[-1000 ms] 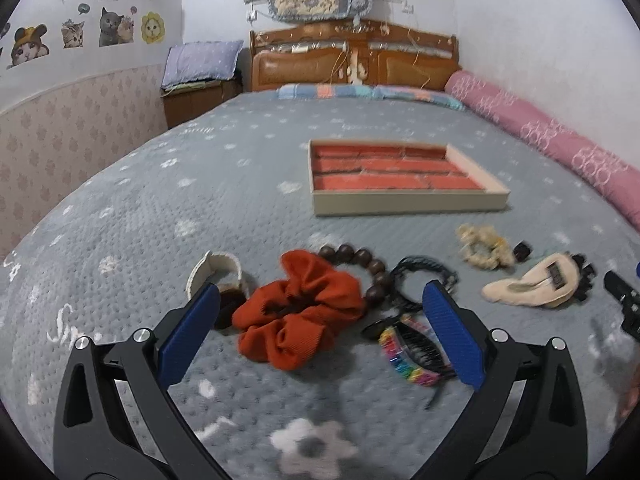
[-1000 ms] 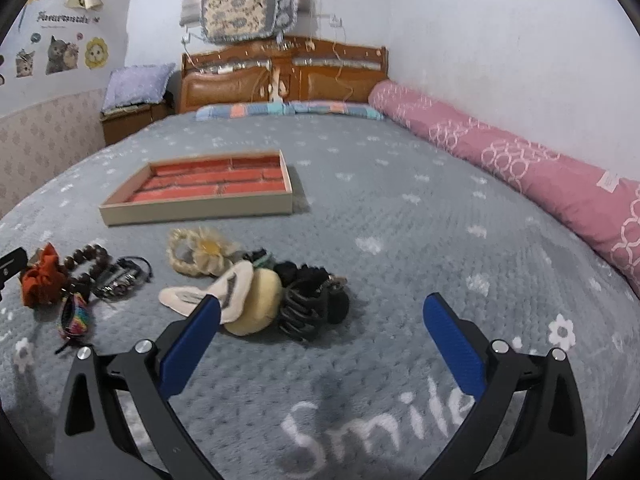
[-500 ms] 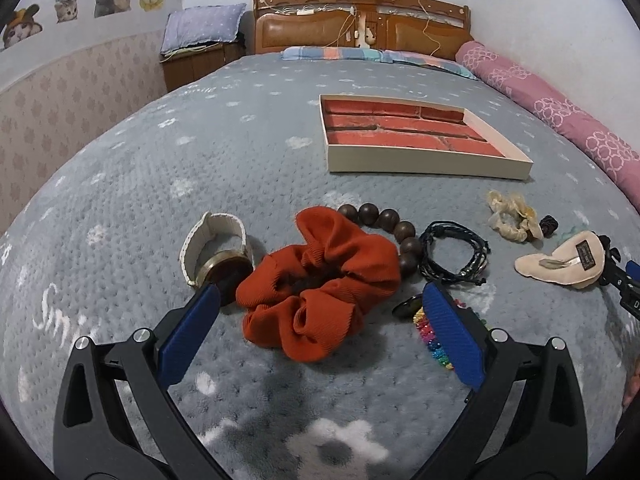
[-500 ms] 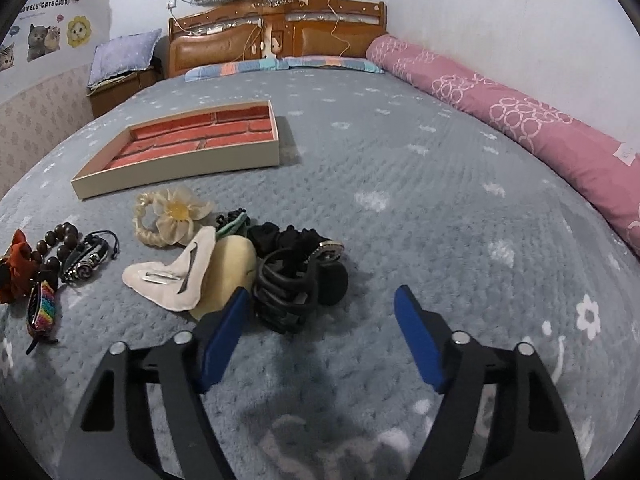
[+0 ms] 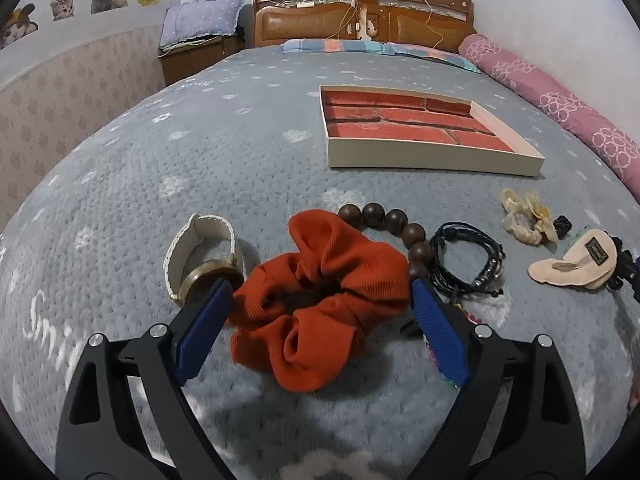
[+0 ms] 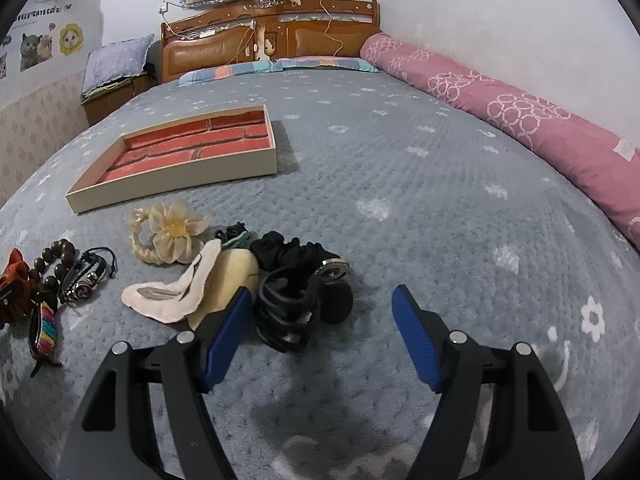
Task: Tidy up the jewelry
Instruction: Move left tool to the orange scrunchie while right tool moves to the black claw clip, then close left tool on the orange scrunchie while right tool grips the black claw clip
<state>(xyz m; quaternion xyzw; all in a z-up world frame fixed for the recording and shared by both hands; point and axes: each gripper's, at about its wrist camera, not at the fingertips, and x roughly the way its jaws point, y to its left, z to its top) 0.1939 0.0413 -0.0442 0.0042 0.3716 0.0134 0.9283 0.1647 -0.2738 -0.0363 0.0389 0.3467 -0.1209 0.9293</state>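
Note:
My left gripper (image 5: 320, 296) is open, its blue fingers on either side of an orange scrunchie (image 5: 320, 292) on the grey bedspread. Beside the scrunchie lie a white-strap watch (image 5: 200, 260), a brown bead bracelet (image 5: 396, 224) and a black cord bracelet (image 5: 468, 264). My right gripper (image 6: 324, 312) is open, its fingers astride a black claw clip (image 6: 288, 312) with a black scrunchie (image 6: 288, 252) behind. A beige hair clip (image 6: 176, 292), a cream flower tie (image 6: 172, 236) and a rainbow clip (image 6: 44, 328) lie left. The brick-patterned tray (image 5: 420, 128) is empty; it also shows in the right wrist view (image 6: 180, 160).
A pink bolster (image 6: 520, 120) runs along the right wall. The wooden headboard (image 5: 360, 16) and striped pillows are at the far end. A nightstand with a cushion (image 5: 200, 36) stands at the far left.
Both grippers have moved down and forward toward the items. The left one now straddles the orange scrunchie; the right one has narrowed a little and reached the black claw clip.

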